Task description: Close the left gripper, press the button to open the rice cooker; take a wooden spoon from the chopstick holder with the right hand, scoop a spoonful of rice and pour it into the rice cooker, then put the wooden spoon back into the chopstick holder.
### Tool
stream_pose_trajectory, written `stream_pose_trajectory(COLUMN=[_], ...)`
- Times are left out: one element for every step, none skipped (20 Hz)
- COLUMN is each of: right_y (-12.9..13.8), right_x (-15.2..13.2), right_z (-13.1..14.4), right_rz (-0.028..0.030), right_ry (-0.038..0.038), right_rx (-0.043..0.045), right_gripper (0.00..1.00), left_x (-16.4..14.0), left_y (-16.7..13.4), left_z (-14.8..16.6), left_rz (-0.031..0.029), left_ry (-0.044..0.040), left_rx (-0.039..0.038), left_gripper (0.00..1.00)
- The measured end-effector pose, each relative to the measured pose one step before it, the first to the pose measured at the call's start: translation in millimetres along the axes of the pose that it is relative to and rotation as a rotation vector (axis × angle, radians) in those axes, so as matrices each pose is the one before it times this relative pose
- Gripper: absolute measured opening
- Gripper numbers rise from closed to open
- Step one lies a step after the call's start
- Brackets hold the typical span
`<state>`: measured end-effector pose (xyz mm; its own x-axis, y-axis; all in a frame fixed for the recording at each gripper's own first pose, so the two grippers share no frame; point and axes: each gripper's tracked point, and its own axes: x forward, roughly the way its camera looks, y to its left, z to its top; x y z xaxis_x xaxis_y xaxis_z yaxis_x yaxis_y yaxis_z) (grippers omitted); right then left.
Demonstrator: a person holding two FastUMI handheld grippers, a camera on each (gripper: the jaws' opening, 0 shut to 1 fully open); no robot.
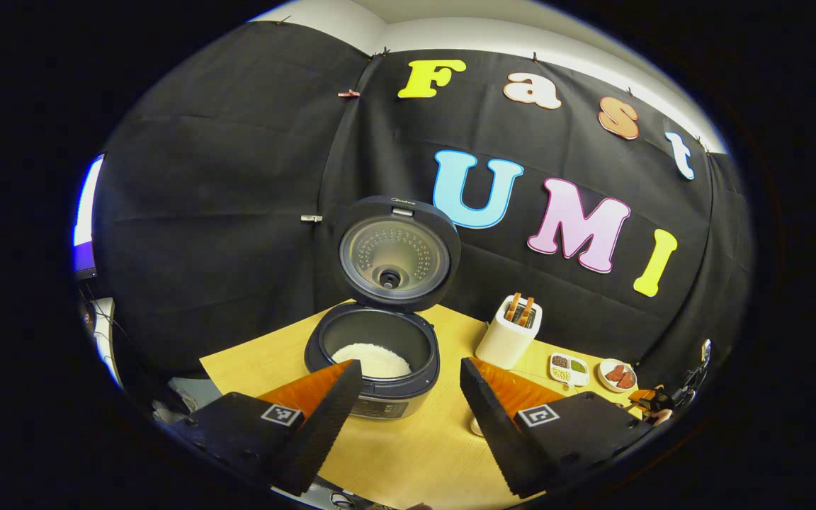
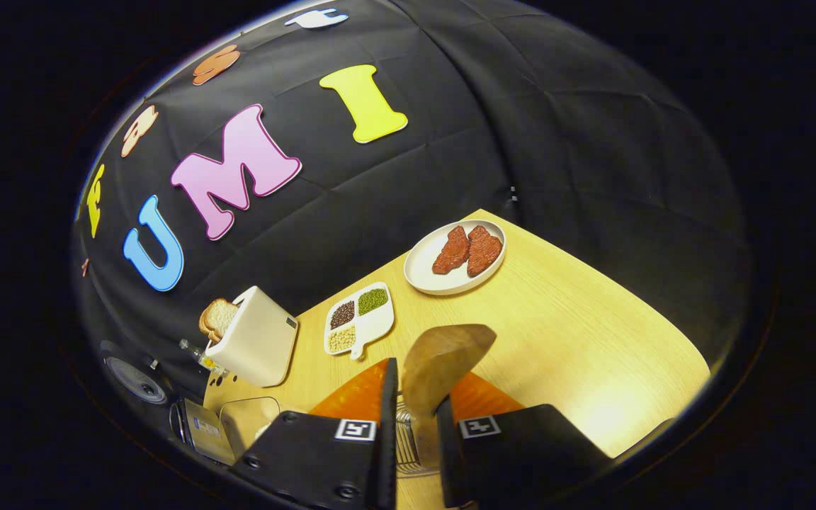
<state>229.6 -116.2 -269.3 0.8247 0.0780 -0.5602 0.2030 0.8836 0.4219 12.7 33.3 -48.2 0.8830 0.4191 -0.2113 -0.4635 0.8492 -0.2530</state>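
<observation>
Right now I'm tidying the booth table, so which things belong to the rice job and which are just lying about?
For the job:
rice cooker, lid open
rice in it
wooden spoon, held by the right hand-held gripper

Lying about:
toaster with bread
sectioned dish of beans
plate of meat

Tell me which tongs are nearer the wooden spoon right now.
Right. The right tongs are shut on the wooden spoon, bowl up, near the divided dish. The left tongs hang open before the open rice cooker, holding nothing.
</observation>
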Motion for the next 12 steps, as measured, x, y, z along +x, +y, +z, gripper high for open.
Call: stream_pose_trajectory(right_y=[-3.27, -1.82, -2.79, -0.33, -0.01, 0.78, -0.12, 1.26, 1.83, 1.39, 4.28, 3.37], right_x=[-6.51, -4.24, -7.28, -5.55, -12.04, -9.79, -10.25, -10.11, -11.73, -10.67, -11.46, -12.25], right_z=[6.29, 4.03, 4.09, 8.3, 2.19, 5.11, 4.6, 5.35, 4.71, 2.81, -0.85, -1.47], right_rz=[-0.00808, -0.0078, -0.01197, 0.00082, -0.00663, -0.00499, -0.0067, -0.00125, -0.0006, 0.00103, 0.00929, 0.00301], right_ry=[-0.01256, -0.01, -0.01203, -0.01412, -0.01714, -0.01891, -0.02122, -0.02111, -0.01816, -0.01076, 0.00533, 0.00245], right_rx=[-0.00204, -0.00203, -0.00391, -0.00363, -0.00838, -0.016, -0.01938, -0.02212, -0.02343, -0.01811, -0.00853, -0.01105], right_gripper=[0.44, 0.69, 0.6, 1.0, 1.0, 0.98, 0.98, 0.98, 0.98, 0.99, 0.99, 0.98], left_x=[-0.37, 1.73, 2.28, 1.92, 1.7, 2.9, 3.6, 5.22, 4.24, 5.28, 4.91, 3.26], left_y=[1.7, 2.67, 1.74, -1.08, -0.71, -0.08, 1.32, 3.57, 5.67, 8.23, 7.62, 1.67], left_z=[4.2, 3.51, 4.09, 5.76, 8.07, 6.91, 9.5, 8.6, 10.18, 8.71, 8.02, 8.56], left_rz=[-0.00233, 0.00206, -0.00149, -0.01066, -0.01015, -0.00847, -0.00536, 0.0059, 0.0148, 0.02899, 0.03021, 0.00767], left_ry=[-0.00689, -0.00432, 0.00072, -0.00274, -0.00781, -0.00757, -0.00779, -0.00576, -0.00526, -0.00197, -0.00122, -0.00306], left_rx=[0.00227, 0.0019, -0.00429, -0.00955, -0.00905, -0.00433, 0.00085, 0.01036, 0.01965, 0.02247, 0.0191, 0.0107], left_gripper=[0.95, 0.95, 0.95, 0.95, 0.95, 0.95, 0.95, 0.95, 0.95, 0.95, 0.95, 0.95])
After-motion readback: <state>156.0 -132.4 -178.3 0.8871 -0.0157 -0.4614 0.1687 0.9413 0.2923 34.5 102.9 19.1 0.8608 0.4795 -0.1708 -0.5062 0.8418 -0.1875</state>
